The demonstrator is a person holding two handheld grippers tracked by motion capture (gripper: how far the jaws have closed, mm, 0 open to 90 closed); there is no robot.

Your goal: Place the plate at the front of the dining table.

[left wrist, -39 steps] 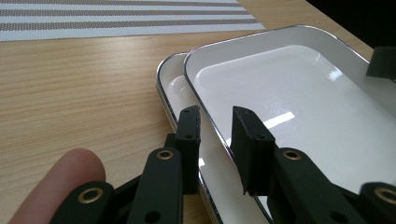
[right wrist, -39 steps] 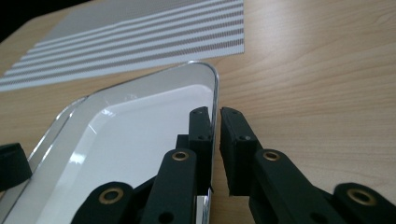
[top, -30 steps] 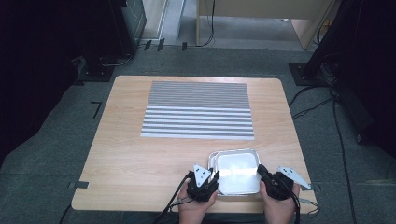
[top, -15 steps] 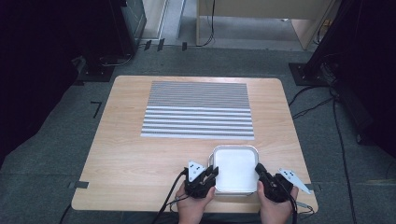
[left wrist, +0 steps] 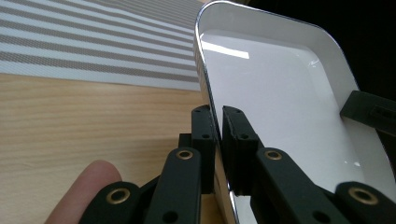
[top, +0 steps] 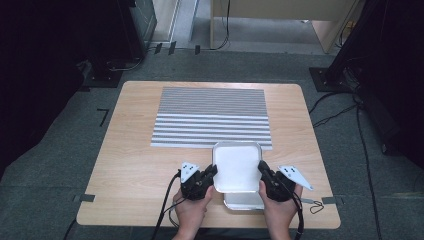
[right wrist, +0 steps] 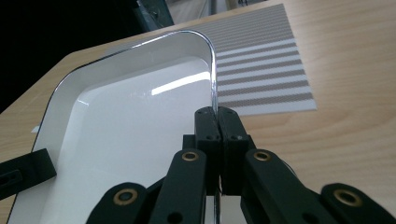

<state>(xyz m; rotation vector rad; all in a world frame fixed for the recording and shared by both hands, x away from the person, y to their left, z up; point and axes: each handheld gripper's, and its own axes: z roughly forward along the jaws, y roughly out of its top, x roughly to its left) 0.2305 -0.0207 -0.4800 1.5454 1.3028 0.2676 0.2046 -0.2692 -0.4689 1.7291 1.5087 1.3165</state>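
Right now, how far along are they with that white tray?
Done: both grippers are clamped on the white tray, the left gripper on one rim, the right gripper on the opposite one. In hand: the tray is raised over another tray. Left: probably setting it down, perhaps on the striped mat.

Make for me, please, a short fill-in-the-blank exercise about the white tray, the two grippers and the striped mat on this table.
1. The white tray is held by ____ grippers at once.
2. The left gripper is shut on the tray's ____.
3. The striped mat lies on the ____ side of the tray from the person.
4. Inside, the tray is ____: nothing lies in it.

The right gripper grips the opposite edge.

Missing words: two; rim; far; empty
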